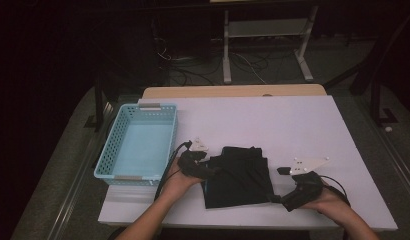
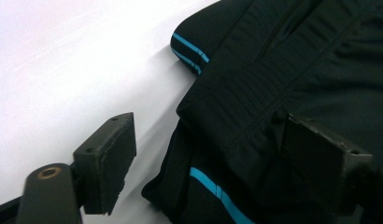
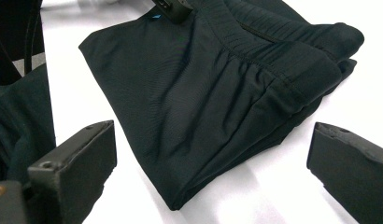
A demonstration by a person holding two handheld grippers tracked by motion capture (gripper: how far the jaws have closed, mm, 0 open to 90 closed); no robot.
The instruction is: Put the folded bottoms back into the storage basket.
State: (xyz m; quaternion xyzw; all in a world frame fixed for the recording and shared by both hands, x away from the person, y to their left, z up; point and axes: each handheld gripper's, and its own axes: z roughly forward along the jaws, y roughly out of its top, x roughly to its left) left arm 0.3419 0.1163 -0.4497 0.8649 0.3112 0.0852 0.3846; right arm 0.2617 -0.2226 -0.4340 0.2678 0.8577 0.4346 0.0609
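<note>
A folded black garment (image 1: 238, 175) with thin turquoise stripes (image 2: 217, 189) and a gathered waistband lies on the white table (image 1: 293, 125) near its front edge. My left gripper (image 1: 211, 170) is at the garment's left edge and open. In the left gripper view, one jaw rests over the bare table and the other over the cloth (image 2: 283, 84). My right gripper (image 1: 279, 198) is open at the garment's front right corner. In the right gripper view, a folded corner of the cloth (image 3: 203, 107) lies between the spread jaws without being pinched.
A light blue plastic basket (image 1: 109, 150) stands empty at the table's left side, just left of my left hand. Behind the table, a white metal frame (image 1: 265, 30) and loose cables (image 1: 193, 70) lie on the dark floor.
</note>
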